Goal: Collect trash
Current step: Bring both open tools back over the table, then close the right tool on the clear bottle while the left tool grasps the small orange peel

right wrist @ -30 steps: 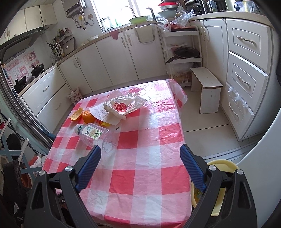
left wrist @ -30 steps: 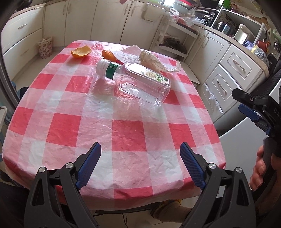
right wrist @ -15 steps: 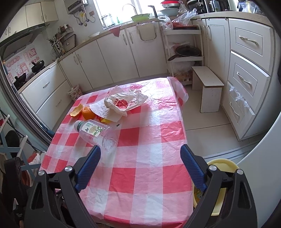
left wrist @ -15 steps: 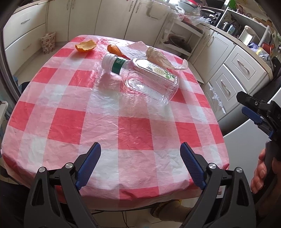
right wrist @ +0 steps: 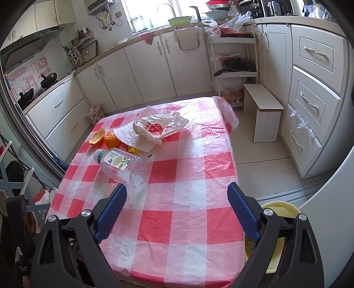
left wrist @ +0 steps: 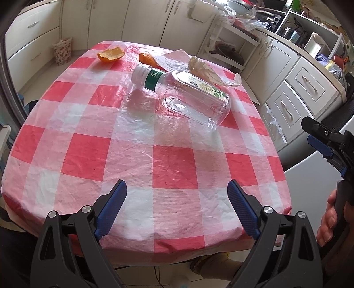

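Bright daylight enters through the window (right wrist: 141, 15) above the sink. Glare washes out the plastic tablecloth (right wrist: 199, 124) at its end nearest that window; sheen on the clear bottle (left wrist: 188, 97) too. Shadows soft and faint. Focus sharp mid-frame. Strong fisheye bending of cabinets, dark vignette at every corner.

Left gripper (left wrist: 177, 208) and right gripper (right wrist: 177, 210) jaws spread wide.
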Available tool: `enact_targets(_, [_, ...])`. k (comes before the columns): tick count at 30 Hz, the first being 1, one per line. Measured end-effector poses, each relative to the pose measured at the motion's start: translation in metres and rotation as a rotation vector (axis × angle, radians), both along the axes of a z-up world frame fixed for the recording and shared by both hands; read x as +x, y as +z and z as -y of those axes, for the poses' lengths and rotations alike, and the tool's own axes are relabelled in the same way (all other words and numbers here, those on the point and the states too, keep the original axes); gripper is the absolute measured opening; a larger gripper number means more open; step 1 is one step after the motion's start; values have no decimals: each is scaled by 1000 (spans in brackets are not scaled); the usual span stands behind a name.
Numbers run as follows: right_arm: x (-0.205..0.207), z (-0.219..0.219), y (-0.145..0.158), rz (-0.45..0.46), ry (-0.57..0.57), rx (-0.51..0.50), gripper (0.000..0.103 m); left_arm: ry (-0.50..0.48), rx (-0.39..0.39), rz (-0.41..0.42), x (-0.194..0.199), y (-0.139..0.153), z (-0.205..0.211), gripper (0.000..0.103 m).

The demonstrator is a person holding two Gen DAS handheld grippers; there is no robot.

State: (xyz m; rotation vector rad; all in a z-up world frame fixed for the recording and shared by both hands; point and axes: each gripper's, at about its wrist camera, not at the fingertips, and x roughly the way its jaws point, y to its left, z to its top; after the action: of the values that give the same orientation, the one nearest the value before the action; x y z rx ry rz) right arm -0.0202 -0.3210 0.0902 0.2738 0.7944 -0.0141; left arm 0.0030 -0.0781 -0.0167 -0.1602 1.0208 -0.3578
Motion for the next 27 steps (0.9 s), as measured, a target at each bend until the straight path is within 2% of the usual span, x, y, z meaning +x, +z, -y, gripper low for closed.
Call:
enact_targets(10, [2,-8,-1,-3,17,-31,89,14,-3,-14,5,-3,-9,89])
enact_targets(15, [13,-22,-1,1,61,-49,89,65,-11,-18,12,-2,-30,89])
enact_targets(19, [32,-47,0,8,138,-118,89,115,-19,-21,18,-2,-46,89])
enact_targets(27, [73,-120,-19,-2,393,-295,90,152,-22,-25,27,-4,-60,89])
